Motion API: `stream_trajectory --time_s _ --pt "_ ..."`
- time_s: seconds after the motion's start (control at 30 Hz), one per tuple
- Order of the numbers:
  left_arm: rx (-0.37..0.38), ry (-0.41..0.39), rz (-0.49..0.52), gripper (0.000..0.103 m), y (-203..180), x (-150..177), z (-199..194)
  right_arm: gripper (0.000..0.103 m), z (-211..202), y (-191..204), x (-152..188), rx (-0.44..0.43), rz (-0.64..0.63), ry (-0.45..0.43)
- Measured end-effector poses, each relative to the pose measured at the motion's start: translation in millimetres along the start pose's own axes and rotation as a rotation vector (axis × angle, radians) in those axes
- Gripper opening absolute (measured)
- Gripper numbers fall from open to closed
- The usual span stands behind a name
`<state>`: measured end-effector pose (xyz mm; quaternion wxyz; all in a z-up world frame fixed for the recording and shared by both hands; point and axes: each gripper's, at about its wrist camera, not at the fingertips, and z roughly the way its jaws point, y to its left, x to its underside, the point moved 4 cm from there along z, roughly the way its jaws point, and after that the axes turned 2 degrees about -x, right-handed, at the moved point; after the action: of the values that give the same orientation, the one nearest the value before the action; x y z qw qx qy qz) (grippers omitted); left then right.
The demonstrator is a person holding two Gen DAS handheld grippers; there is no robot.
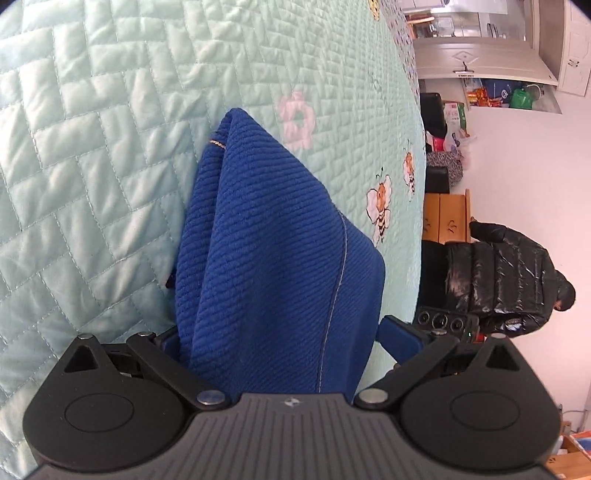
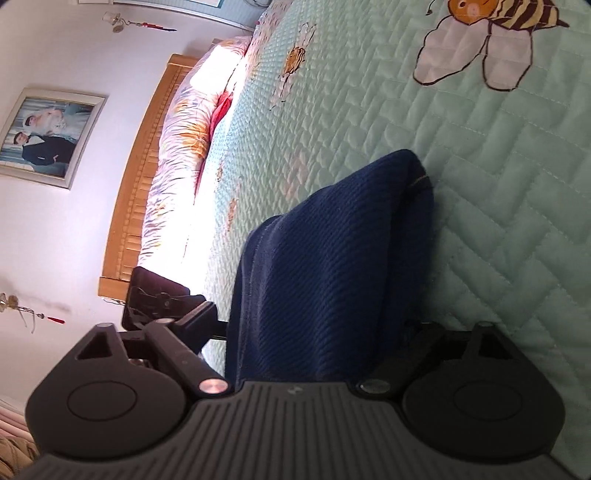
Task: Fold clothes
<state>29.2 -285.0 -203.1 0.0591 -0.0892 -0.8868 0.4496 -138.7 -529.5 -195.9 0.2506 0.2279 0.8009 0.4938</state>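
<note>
Blue ribbed knit fills the middle of both wrist views: the blue garment (image 1: 273, 258) rises from between the fingers of the left gripper (image 1: 280, 336) up to a peak just above the centre of the frame, with a pale seam line running down its right half and a short gold-coloured thread near the peak. The left fingers are spread wide, one blue-padded finger (image 1: 400, 334) showing at the lower right of the cloth and the other mostly hidden behind the fabric at the lower left; whether the pads press on the cloth I cannot tell. In the right wrist view the same garment (image 2: 332, 277) looks darker and bunches up from the right gripper (image 2: 314, 332) toward the centre right of the frame. The right fingers also stand apart with the cloth between them; the one on the right is in shadow, so a true pinch cannot be confirmed. The garment lies over a mint-green quilted bedspread (image 1: 92, 166) stitched in a herringbone pattern and printed with bees (image 2: 491, 33) and a pink flower (image 1: 297, 120). At the upper left of the right view are a wooden headboard (image 2: 136, 192), a rolled floral duvet (image 2: 184, 147) and a framed photo (image 2: 44, 136) on the wall. A person in a shiny black puffer jacket (image 1: 506, 280) is at the right edge of the left view.
</note>
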Motion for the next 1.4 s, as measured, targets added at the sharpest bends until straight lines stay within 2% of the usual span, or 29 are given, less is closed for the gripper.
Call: stream_trajectory --time_s 0.03,0.07,0.1,0.17,0.33,0.5,0.63,0.77,0.87,0.93,1.1,1.27,1.4 --pt "-0.013 -0.01 0.009 0.103 -3 2 0 0.063 -2 -3 1 0.018 0.003 -0.009" --pt "-0.025 -0.02 0.017 0.103 -5 3 0 0.041 -3 -9 2 0.033 0.023 -0.013" --pt "-0.038 -0.03 0.024 0.103 -8 4 -1 0.029 -4 -14 3 0.048 0.043 -0.016" --pt "-0.048 -0.046 0.025 0.102 -9 4 -1 0.028 -5 -19 6 0.029 0.066 -0.035" --pt "-0.072 -0.071 0.011 0.099 -10 2 -1 0.028 -5 -16 9 0.06 0.043 -0.05" --pt "-0.026 -0.103 -0.072 0.101 1 1 -4 0.032 -9 -25 6 0.009 0.124 -0.043" --pt "-0.039 -0.19 -0.126 0.1 4 15 -24 0.034 -9 -29 3 -0.025 0.148 -0.01" --pt "-0.065 -0.34 -0.204 0.1 12 54 -59 0.033 -13 -30 4 -0.047 0.144 0.0" --pt "-0.046 -0.444 -0.253 0.1 16 98 -83 0.036 -18 -22 14 -0.02 0.107 -0.032" --pt "-0.055 -0.501 -0.293 0.101 21 127 -89 0.037 -27 -24 28 -0.032 0.134 -0.056" --pt "-0.098 -0.462 -0.359 0.102 42 170 -74 0.046 -41 -19 72 -0.06 0.115 -0.052" --pt "-0.053 -0.506 -0.383 0.102 44 192 -71 0.053 -49 -22 98 -0.12 0.152 -0.046" --pt "-0.013 -0.5 -0.39 0.102 39 203 -60 0.054 -55 -30 109 -0.183 0.214 -0.07"
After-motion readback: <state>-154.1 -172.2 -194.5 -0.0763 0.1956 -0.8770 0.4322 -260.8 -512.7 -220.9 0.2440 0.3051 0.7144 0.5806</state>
